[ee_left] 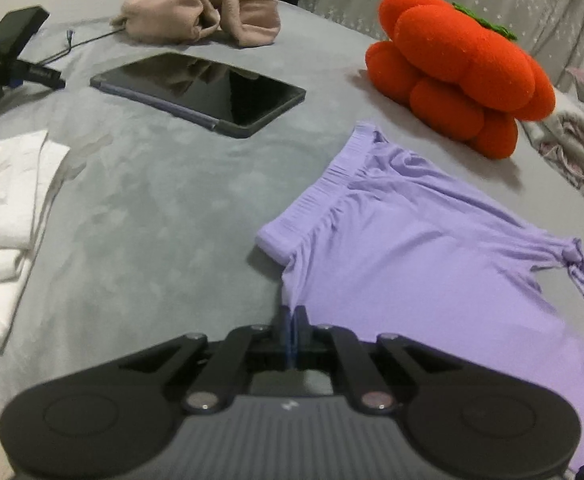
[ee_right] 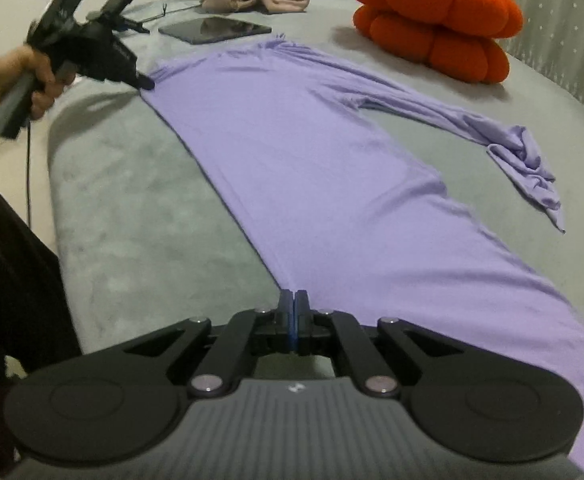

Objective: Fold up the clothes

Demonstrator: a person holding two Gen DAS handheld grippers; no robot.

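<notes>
Both grippers' jaws clenched, seemingly on the lilac trousers' (ee_right: 292,152) near edge.

A pair of lilac trousers (ee_right: 292,152) lies spread flat across the grey bed (ee_right: 132,240), its cloth thin and softly creased. The gathered elastic waistband (ee_left: 315,196) points toward the far side. One leg runs long and smooth along the near edge; the other angles away and ends in a crumpled, bunched cuff (ee_right: 527,160).
</notes>
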